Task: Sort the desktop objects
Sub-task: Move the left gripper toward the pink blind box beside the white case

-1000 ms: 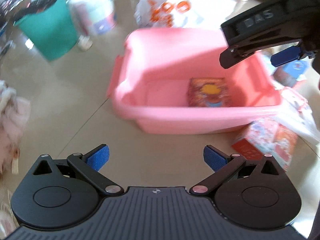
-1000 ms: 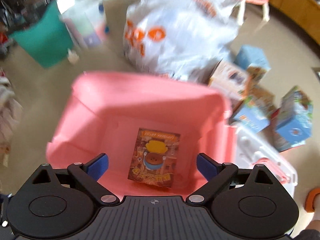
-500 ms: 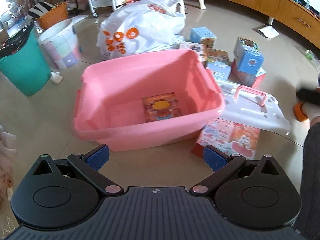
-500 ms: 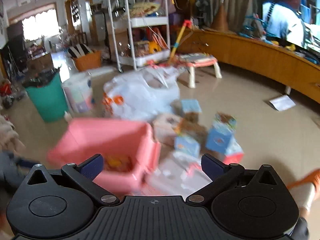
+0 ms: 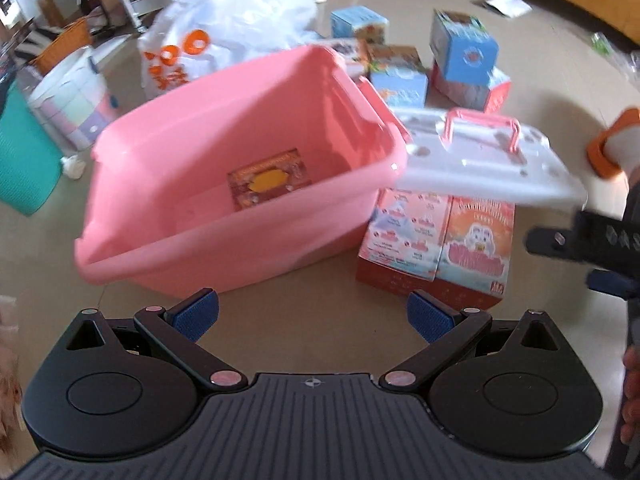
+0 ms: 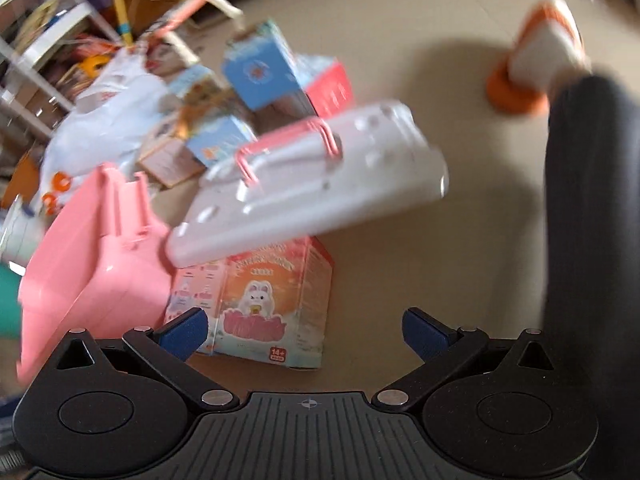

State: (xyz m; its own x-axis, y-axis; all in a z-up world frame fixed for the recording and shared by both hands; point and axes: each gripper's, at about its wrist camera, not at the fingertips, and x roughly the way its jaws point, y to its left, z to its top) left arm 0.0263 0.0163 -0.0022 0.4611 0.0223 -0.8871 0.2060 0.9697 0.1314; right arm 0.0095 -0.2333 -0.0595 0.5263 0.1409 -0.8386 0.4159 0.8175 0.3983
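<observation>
A pink bin stands on the floor and holds one red-orange box flat on its bottom. A red and pink rabbit box lies to the bin's right, partly under a white lid with a pink handle. My left gripper is open and empty, in front of the bin. My right gripper is open and empty, just above the rabbit box; it also shows at the right edge of the left wrist view. The bin is at its left.
Several blue and pink boxes lie behind the lid, also in the right wrist view. A white plastic bag, a teal bucket and a pale tub stand behind the bin. The person's dark leg and orange slipper are at right.
My right gripper has swung from above the bin down and to the right, towards the rabbit box. My left gripper has pulled back and turned right. Both stay open.
</observation>
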